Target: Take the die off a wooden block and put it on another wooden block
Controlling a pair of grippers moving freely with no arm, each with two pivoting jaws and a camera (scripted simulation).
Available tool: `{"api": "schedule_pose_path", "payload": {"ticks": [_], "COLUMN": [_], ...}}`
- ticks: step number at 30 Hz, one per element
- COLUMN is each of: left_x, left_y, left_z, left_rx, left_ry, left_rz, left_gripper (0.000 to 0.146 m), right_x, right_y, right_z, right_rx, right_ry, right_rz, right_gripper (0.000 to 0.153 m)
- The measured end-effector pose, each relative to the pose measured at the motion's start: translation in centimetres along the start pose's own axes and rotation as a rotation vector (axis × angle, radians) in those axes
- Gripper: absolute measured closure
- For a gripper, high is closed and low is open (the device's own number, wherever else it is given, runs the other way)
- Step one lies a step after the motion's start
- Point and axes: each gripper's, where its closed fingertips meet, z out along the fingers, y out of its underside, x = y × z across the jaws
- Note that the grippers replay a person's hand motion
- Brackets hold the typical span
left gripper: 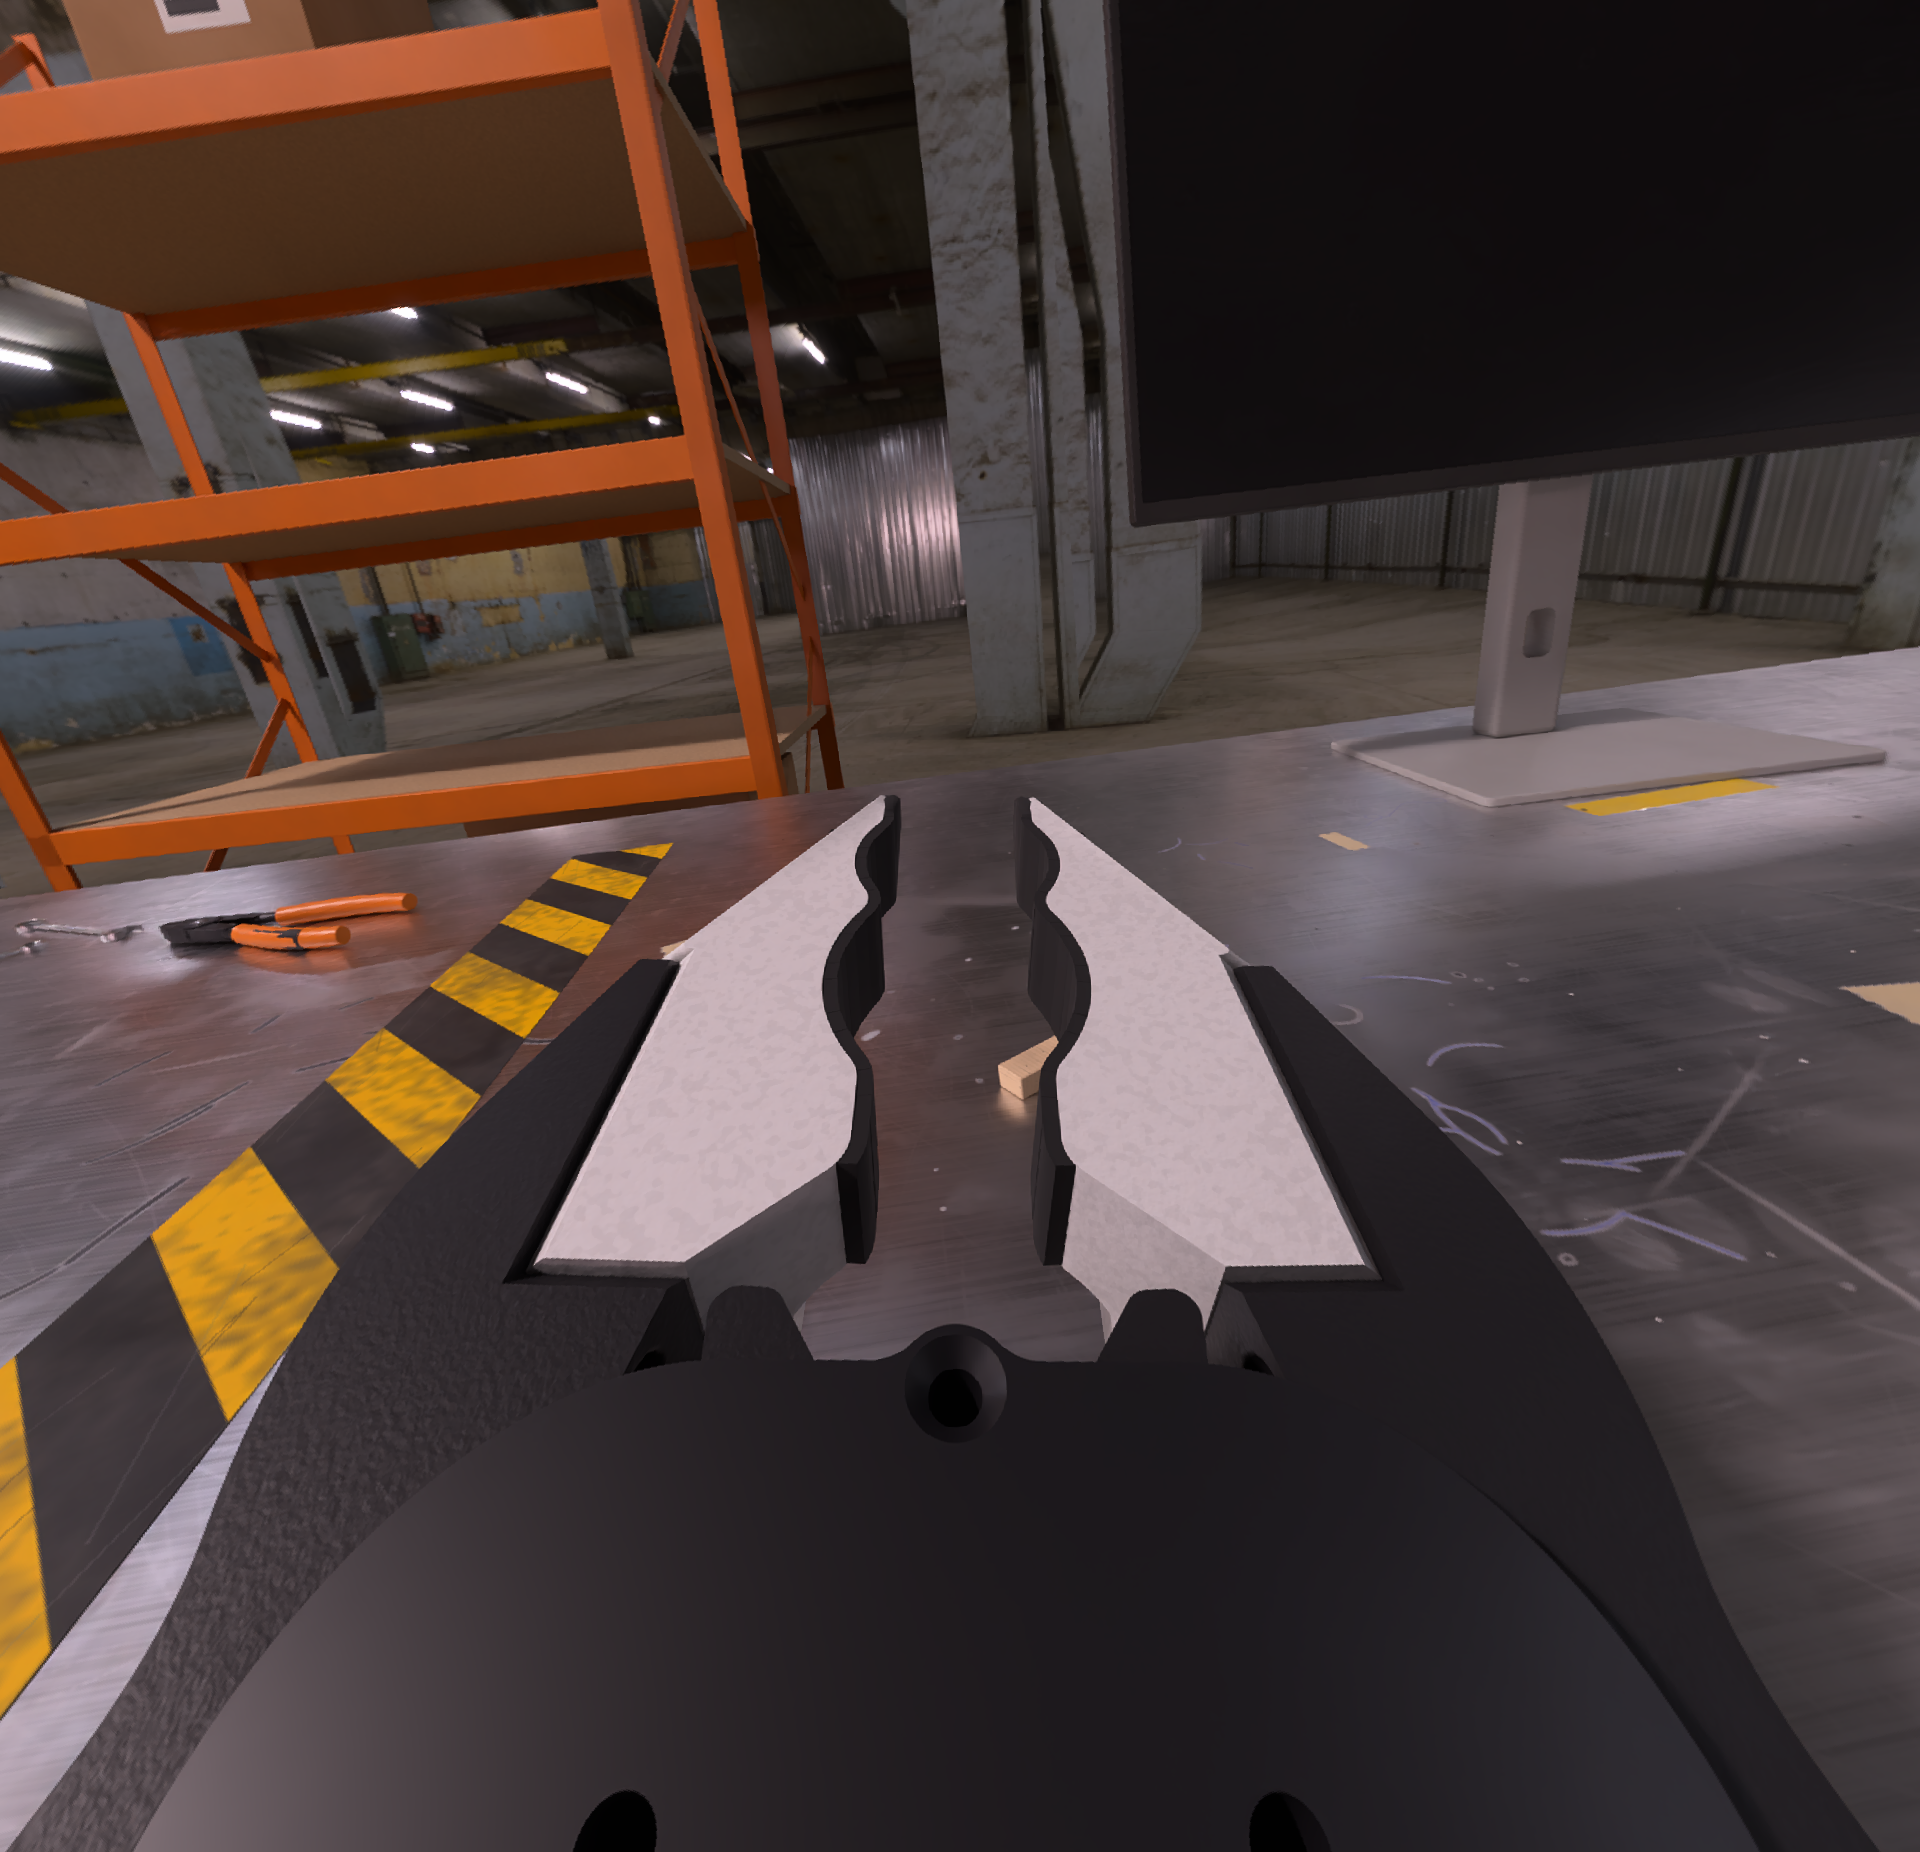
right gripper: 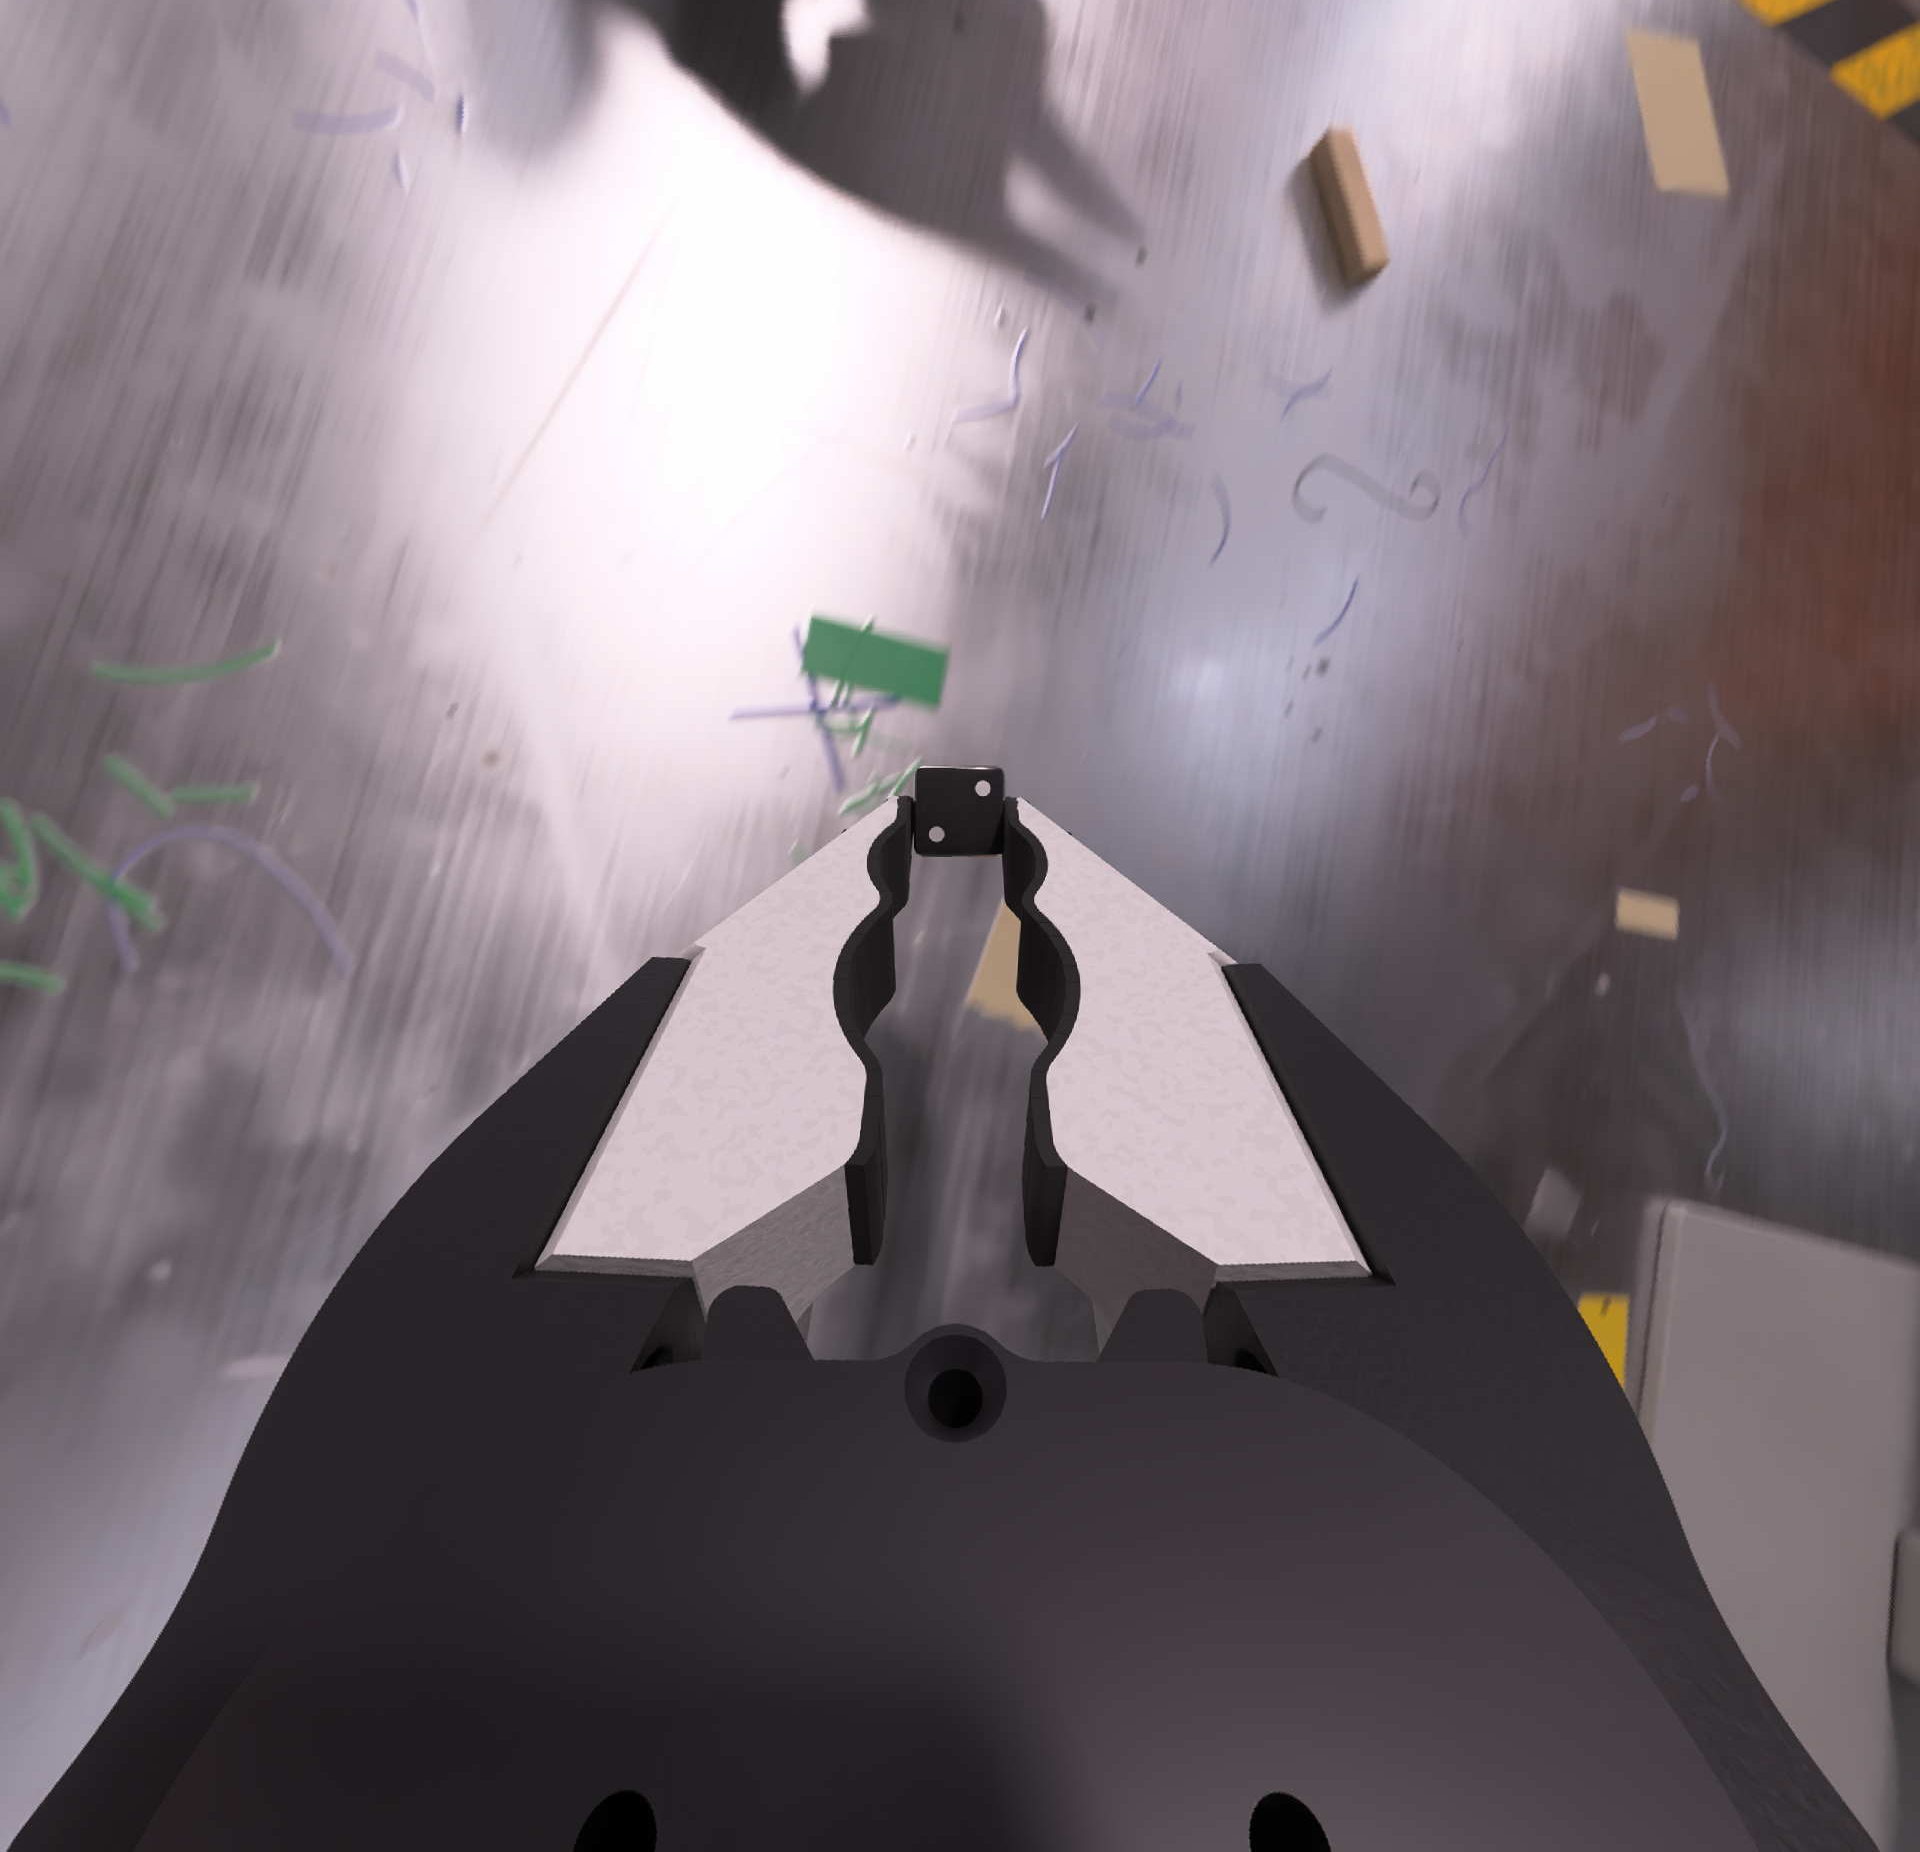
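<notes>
While the right tongs gripped the die above the bench, placement on a wooden block remained; left tongs stood apart, empty.

Small black cube die w/ white pips: centre of right wrist frame, pinched at fingertips, above the tabletop, two pips on facing side. Pale tan rectangular wooden block: upper right, flat on metal table. In left wrist frame, tan block end centre, mostly hidden.
</notes>
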Motion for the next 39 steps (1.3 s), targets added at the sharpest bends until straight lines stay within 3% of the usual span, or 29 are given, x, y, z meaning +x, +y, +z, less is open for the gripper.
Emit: {"api": "schedule_pose_path", "payload": {"ticks": [10, 28, 39], "left_x": [1.2, 2.6, 1.9], "left_y": [0.1, 1.6, 2.6], "left_z": [0.3, 1.7, 2.1], "left_rx": [-0.024, -0.12, -0.189], "left_ry": [0.036, 0.063, 0.016], "left_rz": [0.053, 0.209, 0.244], "left_gripper": [0.124, 0.126, 0.126], "right_x": [-4.7, -4.0, -3.0], "right_y": [7.0, 8.1, 9.6], "right_z": [-2.1, -3.8, -3.5], "right_rx": [-0.128, -0.008, -0.051], "right_ry": [-0.009, 0.105, 0.154], "right_rz": [0.161, 0.234, 0.257], "right_gripper": [0.136, 0.136, 0.136]}}
